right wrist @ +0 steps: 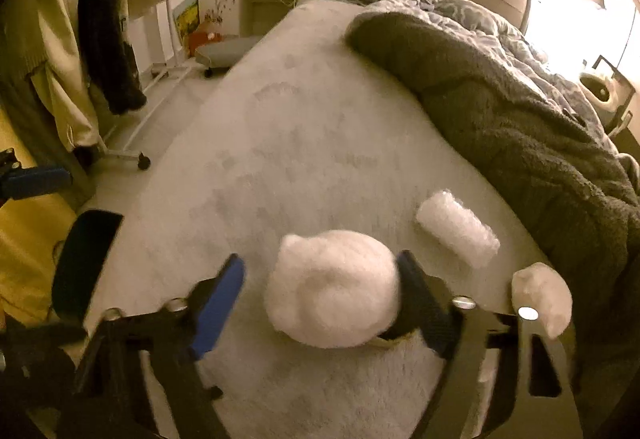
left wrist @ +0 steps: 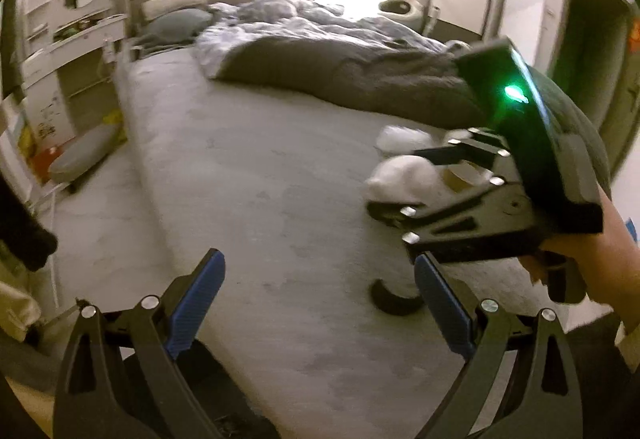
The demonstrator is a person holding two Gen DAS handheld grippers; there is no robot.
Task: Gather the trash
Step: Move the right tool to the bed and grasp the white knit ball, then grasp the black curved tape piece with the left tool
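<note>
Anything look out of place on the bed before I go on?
Yes: three bits of litter on the bare mattress. A white fluffy wad sits between the right gripper's open jaws, with a bubble-wrap roll and a crumpled clear piece beside the rumpled grey blanket.

A white, fluffy wad (right wrist: 334,289) of something like stuffing or crumpled tissue sits on the bed near its foot, rounded and lumpy. Just beyond it to the right lies a roll of bubble wrap (right wrist: 458,233), on its side and angled across the sheet, close to the edge of the dark blanket. A third piece, a small crumpled lump of clear plastic (right wrist: 542,297), rests nearer, right of the wad.
</note>
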